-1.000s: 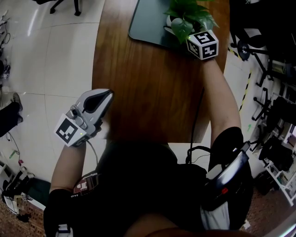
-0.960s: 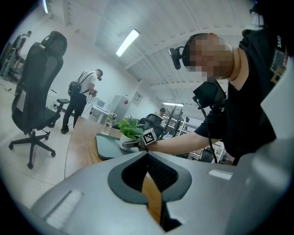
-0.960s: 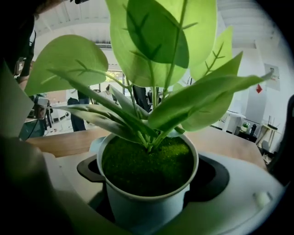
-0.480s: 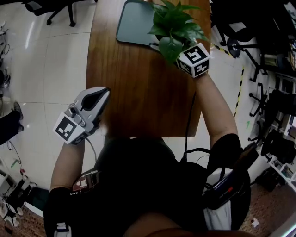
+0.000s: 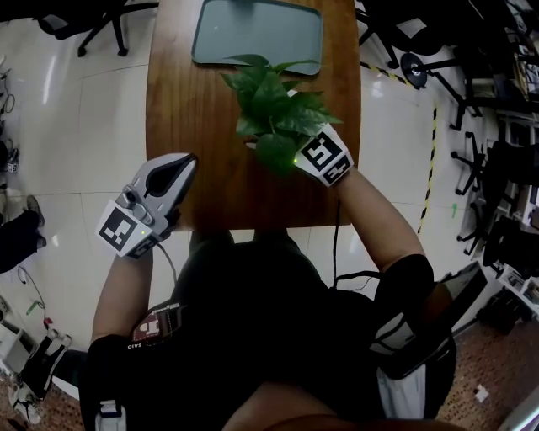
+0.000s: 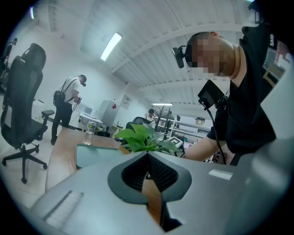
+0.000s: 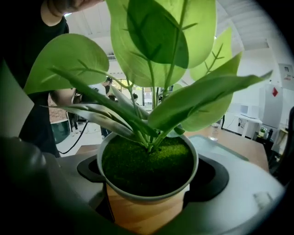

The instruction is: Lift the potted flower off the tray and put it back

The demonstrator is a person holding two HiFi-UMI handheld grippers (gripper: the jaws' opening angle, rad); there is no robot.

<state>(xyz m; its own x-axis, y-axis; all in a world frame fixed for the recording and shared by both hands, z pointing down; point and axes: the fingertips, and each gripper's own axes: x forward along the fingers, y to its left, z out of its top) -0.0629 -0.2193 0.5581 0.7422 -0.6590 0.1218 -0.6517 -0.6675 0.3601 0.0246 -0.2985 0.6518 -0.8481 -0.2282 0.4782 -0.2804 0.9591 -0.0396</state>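
gripping the potted flower (image 5: pixel 274 126) by its smooth pot just under the rim, the right gripper (image 5: pixel 290 154) holds it over the table (image 5: pixel 194 109), off the tray (image 5: pixel 253 25); it looks light, rigid, top-heavy, while the left gripper (image 5: pixel 185 162) is clenched empty.

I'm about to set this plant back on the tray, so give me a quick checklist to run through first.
1. Grip: ok. The right gripper has a jaw on each side of the potted flower.
2. Pot level: cannot tell. The leaves hide the pot from above.
3. Landing spot: ok. The tray at the far end lies bare.
4. Path to the tray: ok. Only bare table shows between plant and tray.
5. Other hand clear: ok. The left gripper is shut, empty and at the near left edge, away from that path.
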